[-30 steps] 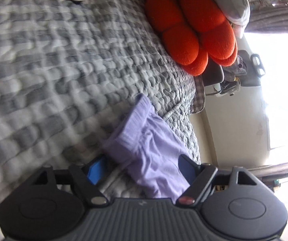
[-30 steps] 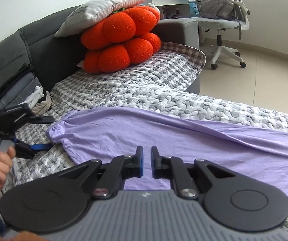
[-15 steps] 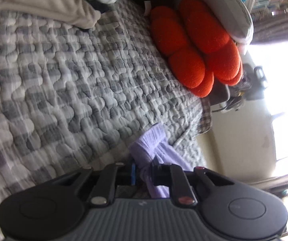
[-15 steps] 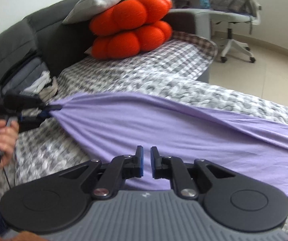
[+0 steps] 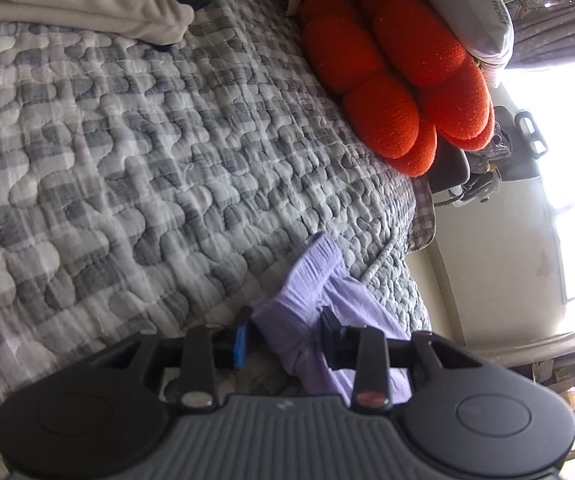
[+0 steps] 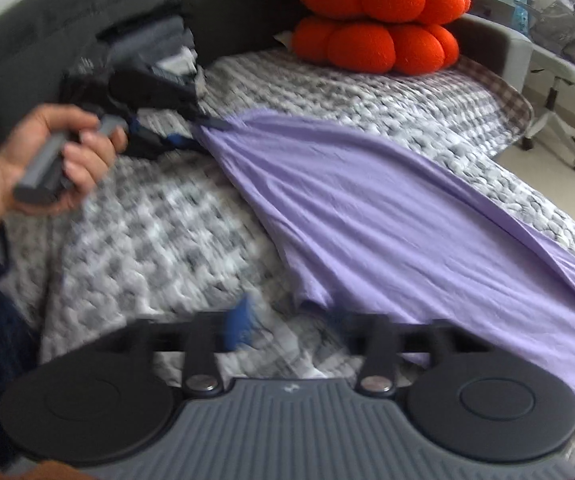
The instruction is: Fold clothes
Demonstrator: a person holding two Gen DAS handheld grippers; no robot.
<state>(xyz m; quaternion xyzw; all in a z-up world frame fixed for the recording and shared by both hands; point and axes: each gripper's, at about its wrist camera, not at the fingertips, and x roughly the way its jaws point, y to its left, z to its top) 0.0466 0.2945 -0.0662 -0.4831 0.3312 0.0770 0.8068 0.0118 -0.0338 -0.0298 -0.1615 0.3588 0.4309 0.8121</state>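
Opening now, both claws: the left claw (image 5: 283,338), clamped on the purple garment (image 6: 387,216) a moment ago, frees its bunched end; the right claw (image 6: 291,330) spreads empty beside the near hem. The pull looks finished. Garment lies on the quilted bed (image 5: 135,168), long axis running left claw to far right

Right gripper (image 6: 287,322) fingers motion-blurred; purple garment (image 6: 407,220) cut off at frame edge.

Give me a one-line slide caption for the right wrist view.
Right tool opening over the checked quilt, nothing between its fingers; left tool at the lilac garment's far corner.
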